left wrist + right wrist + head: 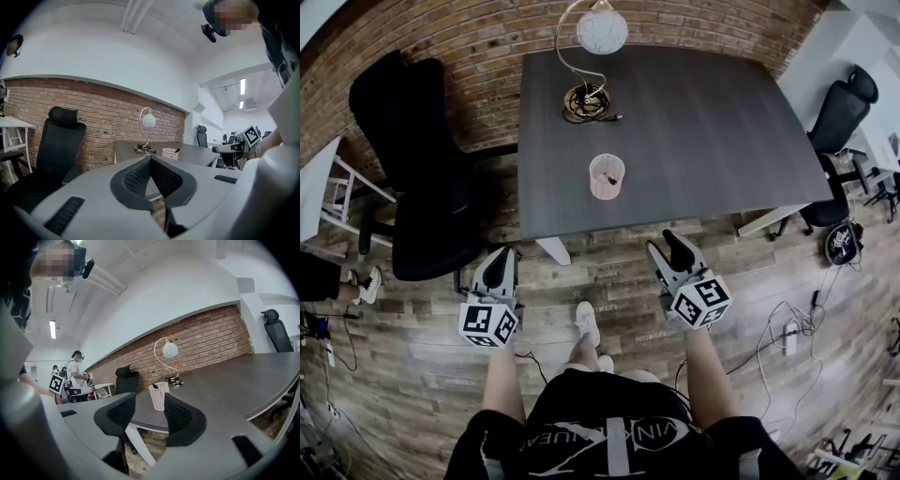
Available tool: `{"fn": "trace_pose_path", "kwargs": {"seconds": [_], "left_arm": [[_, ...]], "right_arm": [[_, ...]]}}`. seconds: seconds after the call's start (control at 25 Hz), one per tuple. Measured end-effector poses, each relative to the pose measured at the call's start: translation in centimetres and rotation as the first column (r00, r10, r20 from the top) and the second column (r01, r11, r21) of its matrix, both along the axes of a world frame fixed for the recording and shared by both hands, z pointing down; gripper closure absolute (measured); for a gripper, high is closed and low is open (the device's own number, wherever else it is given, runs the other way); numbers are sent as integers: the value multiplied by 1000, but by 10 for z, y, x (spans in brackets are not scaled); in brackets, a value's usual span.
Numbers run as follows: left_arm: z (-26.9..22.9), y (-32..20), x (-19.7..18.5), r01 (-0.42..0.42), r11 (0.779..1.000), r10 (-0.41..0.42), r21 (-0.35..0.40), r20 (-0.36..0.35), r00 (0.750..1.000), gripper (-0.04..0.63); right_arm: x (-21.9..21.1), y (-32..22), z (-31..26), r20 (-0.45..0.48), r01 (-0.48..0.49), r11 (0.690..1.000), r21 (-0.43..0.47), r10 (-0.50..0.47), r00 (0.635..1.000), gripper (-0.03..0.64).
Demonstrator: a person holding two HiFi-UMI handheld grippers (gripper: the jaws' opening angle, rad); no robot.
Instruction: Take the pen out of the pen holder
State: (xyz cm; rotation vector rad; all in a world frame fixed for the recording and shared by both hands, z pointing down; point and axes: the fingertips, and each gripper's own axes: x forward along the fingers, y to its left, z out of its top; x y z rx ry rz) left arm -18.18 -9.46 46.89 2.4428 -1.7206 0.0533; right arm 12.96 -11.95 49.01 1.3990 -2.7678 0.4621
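Observation:
A white mesh pen holder (pixel 607 176) stands near the front edge of the dark grey table (pixel 703 122), with a dark pen (pixel 610 179) inside it. Both grippers hover over the wooden floor short of the table, clear of the holder. My left gripper (pixel 499 255) has its pads pressed together with nothing between them (pixel 151 160). My right gripper (pixel 666 246) is open and empty (pixel 148 401). In the right gripper view, the holder (pixel 158 396) shows far off through the gap, with the pen's tip (pixel 155 386) at its rim. The left gripper view has the holder (pixel 169 153) off to the right.
A white globe lamp (pixel 600 30) with a coiled cable base (pixel 586 101) stands at the table's far edge. Black office chairs stand left (pixel 422 159) and right (pixel 844 108) of the table. Cables (pixel 787 333) lie on the floor. A person (pixel 75 369) stands far left.

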Motion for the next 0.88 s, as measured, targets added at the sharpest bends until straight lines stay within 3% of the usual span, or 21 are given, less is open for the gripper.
{"fn": "trace_pose_path", "kwargs": {"seconds": [0.88], "left_arm": [[24,-111,5,-123,992,123,-35,-11,992,581]], "right_arm": [[-59,-99,1,-24,-7,1000,17,8,1000,439]]}}
